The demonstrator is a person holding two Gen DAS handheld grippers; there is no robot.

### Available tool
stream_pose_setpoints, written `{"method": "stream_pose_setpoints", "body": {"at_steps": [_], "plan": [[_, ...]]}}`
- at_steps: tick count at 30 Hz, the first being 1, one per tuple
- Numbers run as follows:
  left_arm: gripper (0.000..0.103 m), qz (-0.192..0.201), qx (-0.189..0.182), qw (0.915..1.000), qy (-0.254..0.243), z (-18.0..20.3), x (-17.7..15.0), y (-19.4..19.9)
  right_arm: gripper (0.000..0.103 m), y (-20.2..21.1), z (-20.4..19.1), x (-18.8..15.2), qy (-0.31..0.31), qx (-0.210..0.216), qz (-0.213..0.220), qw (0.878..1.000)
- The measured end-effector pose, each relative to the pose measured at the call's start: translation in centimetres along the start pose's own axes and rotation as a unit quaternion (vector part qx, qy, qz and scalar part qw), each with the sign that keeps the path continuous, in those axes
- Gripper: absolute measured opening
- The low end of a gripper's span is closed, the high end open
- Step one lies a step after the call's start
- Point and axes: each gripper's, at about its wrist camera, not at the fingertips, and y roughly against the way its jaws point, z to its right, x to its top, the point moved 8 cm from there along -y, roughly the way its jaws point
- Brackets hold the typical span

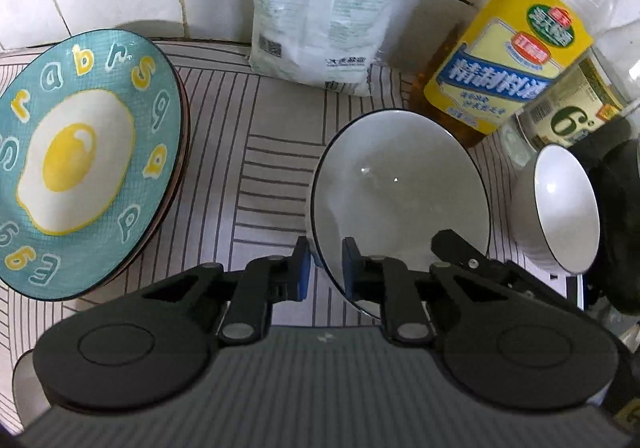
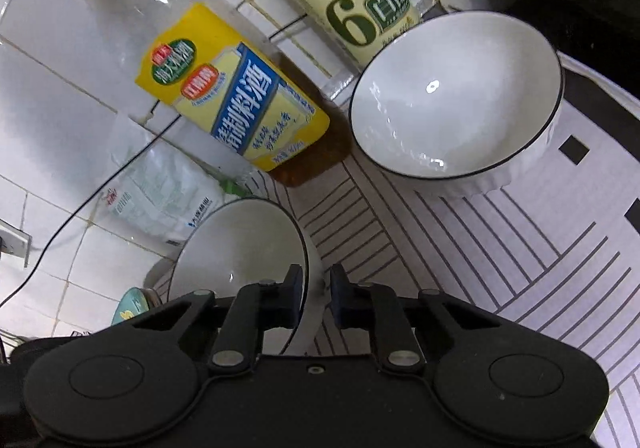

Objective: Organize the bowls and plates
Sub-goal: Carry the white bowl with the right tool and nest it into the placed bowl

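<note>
Left claw [image 1: 325,268] is clamped on the near rim of the white black-rimmed ceramic bowl [image 1: 400,191], at centre of the striped tabletop mat [image 1: 256,175]. Right claw [image 2: 316,298] grips the same bowl's [image 2: 240,248] opposite rim. Second white bowl [image 2: 456,95] at 1 o'clock; teal egg-print plate [image 1: 80,159] at 9 o'clock.

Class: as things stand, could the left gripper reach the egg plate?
Probably not yet: the left gripper is shut on the bowl. The plate lies beside it with only bare mat between, so the path looks free once it lets go.
</note>
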Motion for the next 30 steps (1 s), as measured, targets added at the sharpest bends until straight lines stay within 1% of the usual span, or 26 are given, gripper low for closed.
{"method": "stream_pose_setpoints", "body": {"at_steps": [3,7,11,18,21,30], "plan": [[0.015,-0.010,0.019,0.9998,-0.006,0.1,-0.5,0.5,0.016,-0.1,-0.5,-0.3,0.018,-0.010,-0.004,1.000],[0.016,-0.019,0.015,0.9997,-0.005,-0.4,-1.4,1.8,0.015,0.7,-1.4,-0.7,0.045,-0.004,-0.006,0.999],[0.016,-0.013,0.023,0.9995,-0.017,-0.4,-2.1,3.6,0.015,2.1,-2.2,-1.4,0.065,0.005,-0.011,0.998],[0.016,-0.007,0.026,0.9992,-0.028,-0.1,-3.8,6.7,0.015,5.2,-2.6,-2.3,0.067,0.022,-0.012,0.997],[0.016,0.001,0.031,0.9992,-0.027,0.0,-4.7,8.2,0.015,6.7,-3.2,-2.7,0.087,0.024,-0.010,0.996],[0.016,0.016,0.034,0.9984,-0.041,0.6,-7.2,11.8,0.016,10.9,-3.9,-4.1,0.116,0.026,-0.015,0.993]]}}
